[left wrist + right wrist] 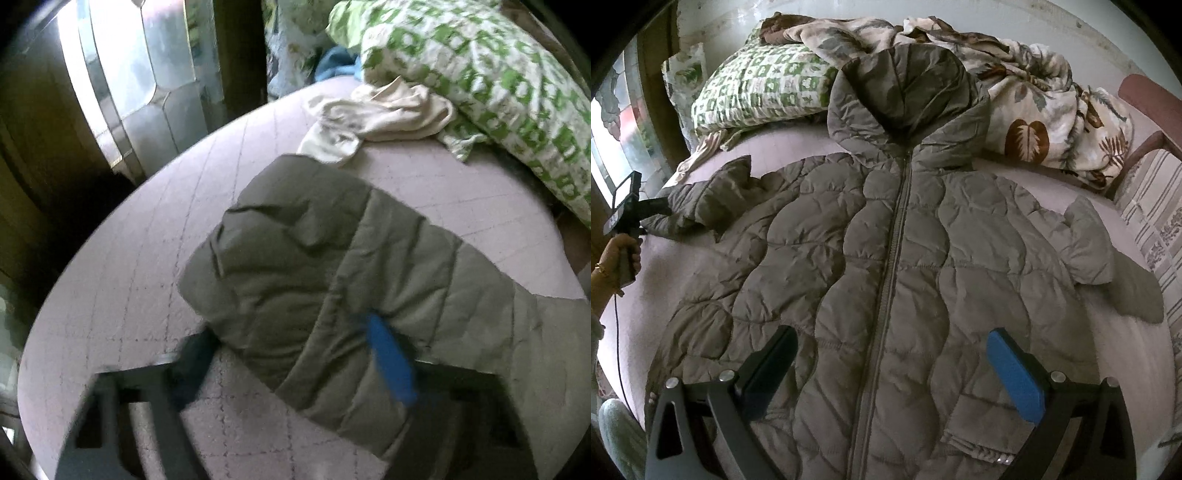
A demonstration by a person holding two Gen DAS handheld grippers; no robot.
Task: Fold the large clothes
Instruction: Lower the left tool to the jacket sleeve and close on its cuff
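An olive-grey quilted hooded jacket (894,236) lies zipped and face up on the pale pink bed (1108,332), hood toward the pillows. In the left wrist view its left sleeve (314,266) runs between my left gripper's (288,332) fingers, and the fabric puckers against the blue pad (391,362). The right wrist view shows that left gripper (655,208), held in a hand (622,251), clamped on the sleeve's cuff end. My right gripper (890,354) hovers open over the jacket's lower front, nothing between its fingers. The other sleeve (1089,251) lies bent at the right.
A green-and-white pillow (480,74) and a crumpled cream cloth (384,114) lie beyond the left sleeve. A leaf-print blanket (1045,110) is heaped behind the hood. A striped cover (1156,221) and a chair (1152,99) stand at the right, a bright window (110,74) at the left.
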